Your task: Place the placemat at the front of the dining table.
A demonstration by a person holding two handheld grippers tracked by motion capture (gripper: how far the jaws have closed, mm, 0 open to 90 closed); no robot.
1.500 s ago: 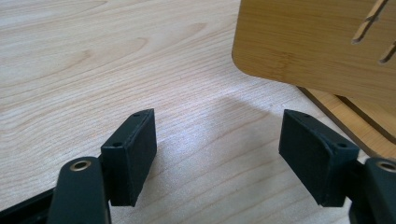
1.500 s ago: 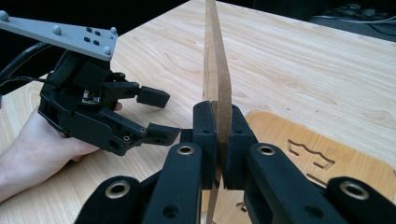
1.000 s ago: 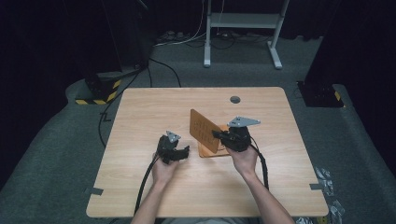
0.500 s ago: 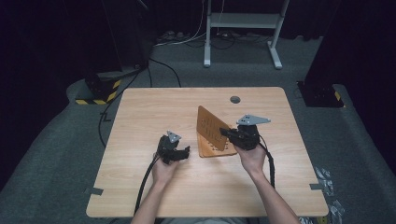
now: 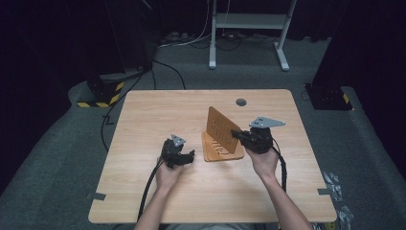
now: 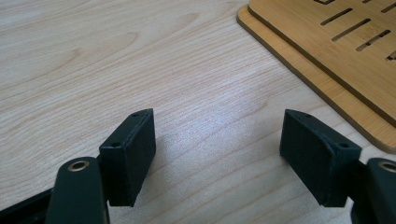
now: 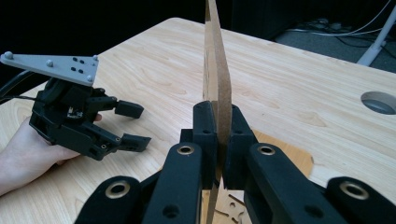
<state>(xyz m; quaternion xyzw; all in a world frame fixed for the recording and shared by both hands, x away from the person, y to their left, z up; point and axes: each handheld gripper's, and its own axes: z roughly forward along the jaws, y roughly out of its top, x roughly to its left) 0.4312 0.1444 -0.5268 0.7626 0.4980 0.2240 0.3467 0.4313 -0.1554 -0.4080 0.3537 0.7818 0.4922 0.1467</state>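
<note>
Right tool (image 7: 218, 140) is clamping the upper panel (image 5: 221, 129) by its edge, tilting it upright off the lower panel (image 5: 213, 152) on the bench (image 5: 158, 115), likely separating them. Left tool (image 6: 219, 156) is resting open, empty, just beside.

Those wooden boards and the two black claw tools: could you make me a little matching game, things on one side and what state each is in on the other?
Things:
1. upper board
2. lower board
3. left gripper
4. right gripper

States:
A. jaws apart, nothing between them
B. lying flat on the table
C. clamped on a board's edge
D. tilted up on edge

Pairs: 1-D, 2-B, 3-A, 4-C
</note>
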